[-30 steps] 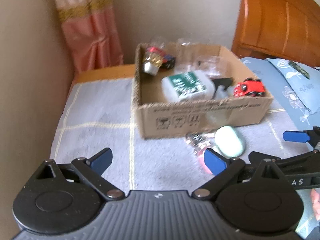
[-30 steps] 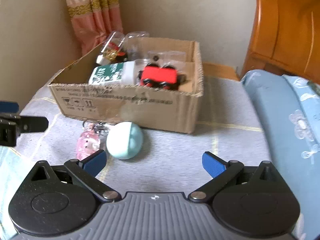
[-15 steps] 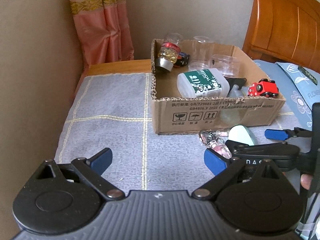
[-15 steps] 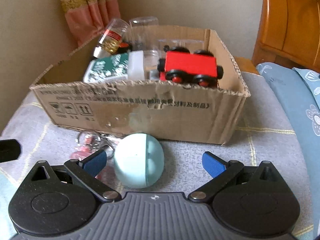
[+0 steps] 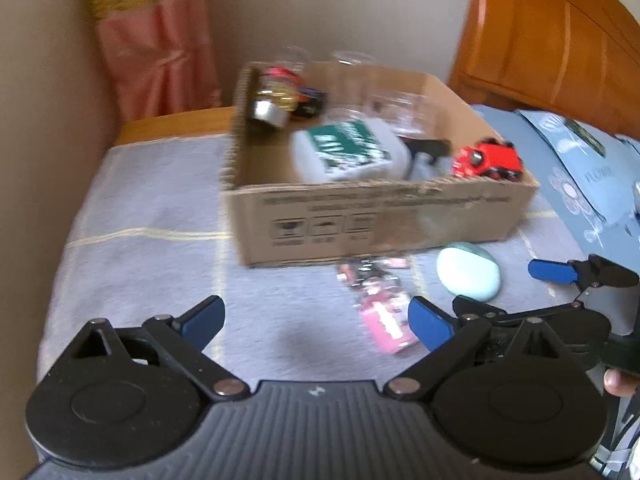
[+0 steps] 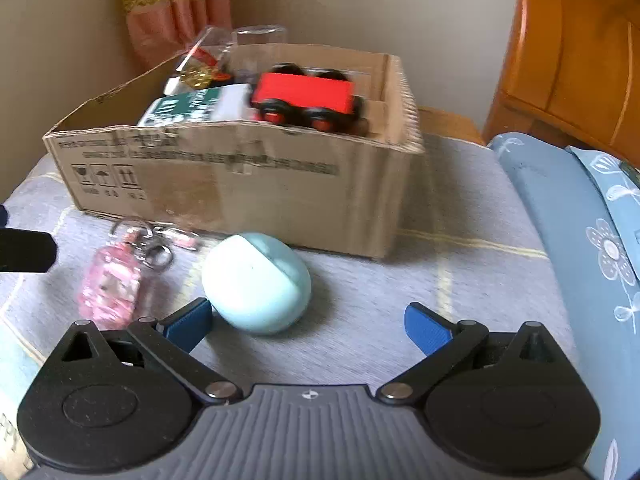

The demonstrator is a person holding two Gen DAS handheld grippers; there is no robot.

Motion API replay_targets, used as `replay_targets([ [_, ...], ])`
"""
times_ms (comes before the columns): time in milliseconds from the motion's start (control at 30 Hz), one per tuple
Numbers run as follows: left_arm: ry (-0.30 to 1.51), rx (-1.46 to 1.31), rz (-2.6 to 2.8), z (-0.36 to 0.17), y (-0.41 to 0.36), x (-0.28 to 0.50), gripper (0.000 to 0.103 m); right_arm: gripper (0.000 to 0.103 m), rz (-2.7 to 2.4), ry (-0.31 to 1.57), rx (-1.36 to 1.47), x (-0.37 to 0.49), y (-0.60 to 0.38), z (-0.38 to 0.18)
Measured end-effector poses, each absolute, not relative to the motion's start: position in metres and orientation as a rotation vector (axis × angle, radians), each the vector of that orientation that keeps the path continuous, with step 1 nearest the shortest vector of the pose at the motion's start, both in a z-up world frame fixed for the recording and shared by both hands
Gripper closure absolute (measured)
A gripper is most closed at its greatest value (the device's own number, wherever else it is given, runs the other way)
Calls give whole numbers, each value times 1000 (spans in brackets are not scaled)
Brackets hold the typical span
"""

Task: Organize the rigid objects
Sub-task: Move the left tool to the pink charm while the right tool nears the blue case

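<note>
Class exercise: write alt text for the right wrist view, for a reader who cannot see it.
The open right claw hovers low over a grey cloth, just short of a pale blue egg-shaped case lying in front of a cardboard box. A pink keychain lies left of the case; the box holds a red toy train car and a green-labelled bottle.

cardboard box [image 6: 240, 184] sits centre frame on the cloth-covered table [image 6: 460, 280]; toy train [image 6: 306, 98] and bottle [image 6: 192, 110] inside it | egg-shaped case [image 6: 256, 282] just before the box, lower centre; keychain [image 6: 114, 280] to its left | headboard [image 6: 580, 52] upper right
</note>
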State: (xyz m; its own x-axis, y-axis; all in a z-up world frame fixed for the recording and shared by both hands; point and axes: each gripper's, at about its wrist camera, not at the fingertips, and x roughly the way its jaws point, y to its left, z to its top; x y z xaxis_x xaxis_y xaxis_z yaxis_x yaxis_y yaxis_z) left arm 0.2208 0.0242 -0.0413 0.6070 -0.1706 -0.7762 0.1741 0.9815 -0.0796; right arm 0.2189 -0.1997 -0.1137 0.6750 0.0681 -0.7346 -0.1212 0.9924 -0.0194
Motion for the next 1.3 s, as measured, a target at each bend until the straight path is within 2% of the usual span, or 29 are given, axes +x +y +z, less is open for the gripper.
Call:
replay_targets([
  [367,964,81,-233,-75,0,232,5,0,110,804,-69,214,-207,-114],
  [1033,977,36,-27,-78,77,228,5,0,110,792,-68,213,-206,-114],
  [1300,963,71,-124,-72,58,212,5,0,106,791,-67,213,-204,-115],
])
